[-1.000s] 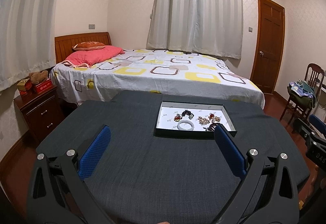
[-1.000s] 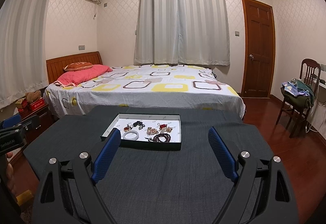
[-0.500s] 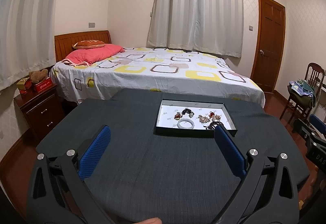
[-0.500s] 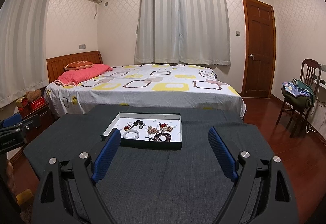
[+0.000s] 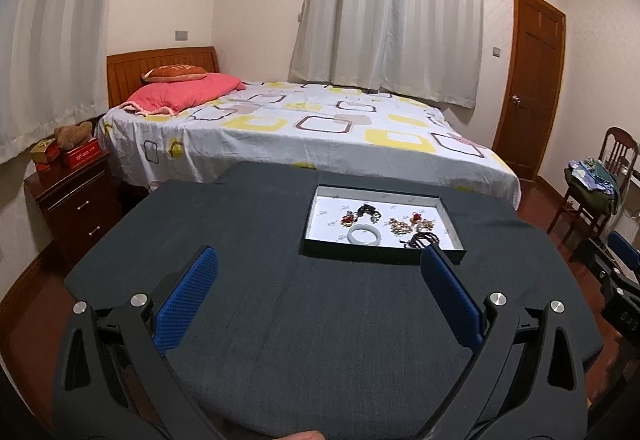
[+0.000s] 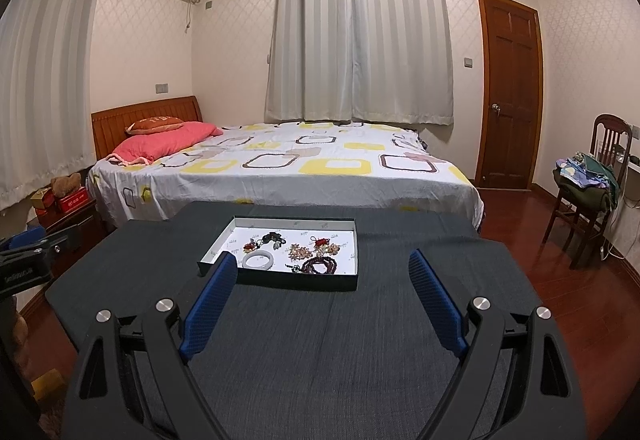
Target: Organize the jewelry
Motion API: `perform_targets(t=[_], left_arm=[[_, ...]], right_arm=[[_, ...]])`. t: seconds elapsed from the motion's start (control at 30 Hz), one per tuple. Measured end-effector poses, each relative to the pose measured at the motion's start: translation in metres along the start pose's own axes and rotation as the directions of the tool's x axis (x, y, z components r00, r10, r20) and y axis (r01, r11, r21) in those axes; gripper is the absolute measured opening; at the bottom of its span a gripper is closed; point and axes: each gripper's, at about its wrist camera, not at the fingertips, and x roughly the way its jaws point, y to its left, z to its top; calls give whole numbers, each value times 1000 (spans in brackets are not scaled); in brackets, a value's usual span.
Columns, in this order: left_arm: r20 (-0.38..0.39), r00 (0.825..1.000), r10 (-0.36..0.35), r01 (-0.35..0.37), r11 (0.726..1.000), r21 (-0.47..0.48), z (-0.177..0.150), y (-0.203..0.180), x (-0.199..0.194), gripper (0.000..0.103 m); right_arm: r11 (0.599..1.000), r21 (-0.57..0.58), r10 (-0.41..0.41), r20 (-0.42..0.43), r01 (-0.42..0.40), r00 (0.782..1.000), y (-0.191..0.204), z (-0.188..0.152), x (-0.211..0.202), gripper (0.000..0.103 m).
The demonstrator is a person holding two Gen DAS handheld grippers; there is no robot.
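Unmoved: tray (image 6: pixel 280 282) holding bangle (image 6: pixel 259 261), beads (image 6: pixel 320 265)

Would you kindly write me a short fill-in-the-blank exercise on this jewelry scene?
1. The jewelry lies in a shallow ____ on the dark table.
2. The pale bangle is shaped like a ____.
3. Both tongs, left and right, stand ____.
4. Behind the table stands a ____.

Missing words: tray; ring; open; bed

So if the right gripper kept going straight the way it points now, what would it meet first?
Probably the dark tablecloth, short of the tray. The right gripper is open, empty and tilted slightly downward, with only bare cloth ahead. Depth is hard to judge through the fisheye.
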Motion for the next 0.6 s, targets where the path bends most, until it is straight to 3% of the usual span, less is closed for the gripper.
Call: perform_targets(t=[0.37, 0.5, 0.6], left_arm=[[-18, 998, 54, -53, 998, 21, -5, 9, 36, 99], [-57, 995, 79, -79, 997, 5, -2, 22, 79, 99], [-80, 988, 136, -136, 991, 1, 0, 37, 123, 99]], right_arm=[[1000, 26, 4, -43, -3, 999, -9, -13, 18, 85], [999, 23, -26, -81, 28, 996, -20, -22, 46, 85], [997, 38, -67, -106, 71, 992, -38, -29, 78, 85]])
